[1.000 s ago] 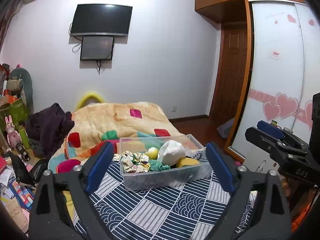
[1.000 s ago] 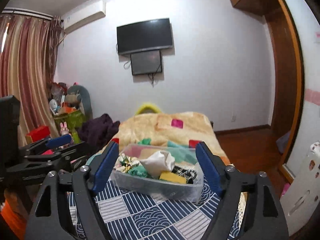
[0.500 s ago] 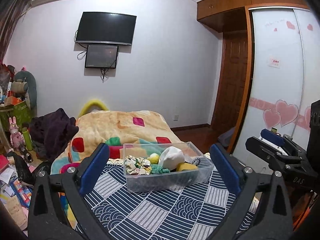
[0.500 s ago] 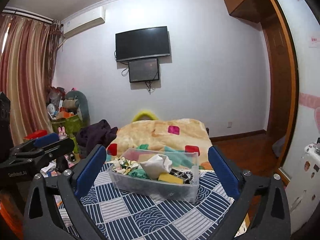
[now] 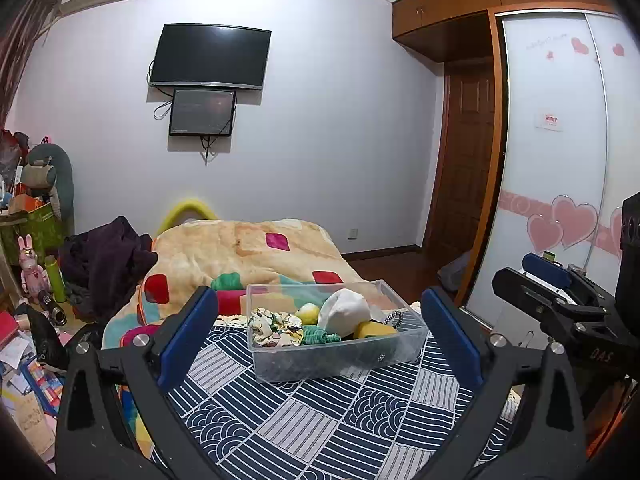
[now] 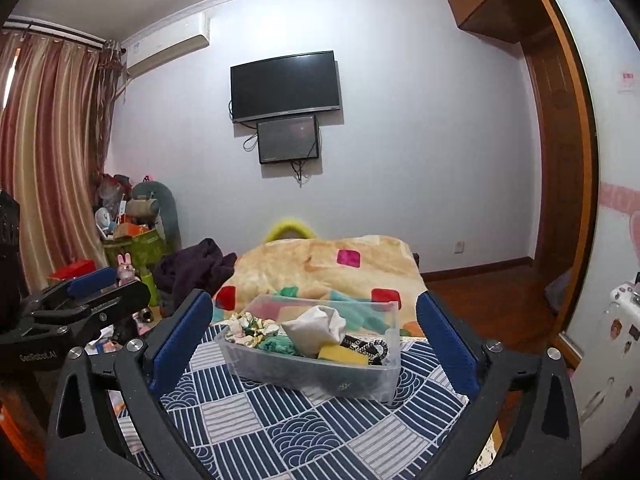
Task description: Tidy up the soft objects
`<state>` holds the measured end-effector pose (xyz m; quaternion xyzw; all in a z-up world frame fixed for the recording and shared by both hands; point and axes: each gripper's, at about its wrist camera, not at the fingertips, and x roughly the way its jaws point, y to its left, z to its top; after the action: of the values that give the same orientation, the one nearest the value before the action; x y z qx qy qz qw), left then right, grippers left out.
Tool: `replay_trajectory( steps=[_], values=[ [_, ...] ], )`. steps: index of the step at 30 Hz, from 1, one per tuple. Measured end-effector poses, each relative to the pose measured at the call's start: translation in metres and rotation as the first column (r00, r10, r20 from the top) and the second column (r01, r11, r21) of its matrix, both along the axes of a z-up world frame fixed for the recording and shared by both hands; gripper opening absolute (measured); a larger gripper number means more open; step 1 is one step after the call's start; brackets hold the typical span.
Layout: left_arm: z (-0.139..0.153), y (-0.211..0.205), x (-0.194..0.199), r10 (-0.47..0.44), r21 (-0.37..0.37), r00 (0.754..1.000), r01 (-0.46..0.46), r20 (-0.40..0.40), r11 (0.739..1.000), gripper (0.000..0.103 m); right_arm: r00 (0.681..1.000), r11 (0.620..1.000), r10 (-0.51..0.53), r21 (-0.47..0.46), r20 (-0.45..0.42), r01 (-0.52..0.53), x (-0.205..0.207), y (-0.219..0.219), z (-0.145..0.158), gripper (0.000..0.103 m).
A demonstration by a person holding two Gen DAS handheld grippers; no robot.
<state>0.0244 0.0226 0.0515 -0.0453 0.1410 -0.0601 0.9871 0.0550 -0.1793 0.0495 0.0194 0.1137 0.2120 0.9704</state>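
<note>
A: From the left wrist view, where is the bin?

B: The clear plastic bin sits on the navy-and-white patterned cloth, ahead of the left gripper and framed between its two blue pads. The pads stand apart from the bin walls on both sides. The jaws have just been opening and are now spread wide, gripping nothing.

A: What lies in the bin?

B: A floral fabric piece at the left, a green knitted piece beside it, a white cloth bundle in the middle, and a yellow sponge to the right. The right gripper shows at the frame's right edge, well off to the side of the bin.

A: And the right wrist view?

B: The same bin lies ahead of the right gripper, between its pads without touching them. Its jaws have also just been opening and stand released, with nothing clamped. The white bundle tops the pile, the yellow sponge is near the front wall, and a black-and-white cord lies at the right end. The left gripper shows at the left edge, apart from the bin. Behind it, an orange patchwork blanket covers the bed.
</note>
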Motion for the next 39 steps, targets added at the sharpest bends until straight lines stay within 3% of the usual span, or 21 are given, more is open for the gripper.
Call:
replay_trajectory(
  steps=[39],
  values=[
    [-0.0039,0.0004,-0.002,-0.011,-0.011,1.0,0.011,-0.001,1.0,0.103,1.0,1.0,0.002,0.006,-0.016,-0.002,-0.0021,-0.0011,-0.0031,0.103]
  ],
)
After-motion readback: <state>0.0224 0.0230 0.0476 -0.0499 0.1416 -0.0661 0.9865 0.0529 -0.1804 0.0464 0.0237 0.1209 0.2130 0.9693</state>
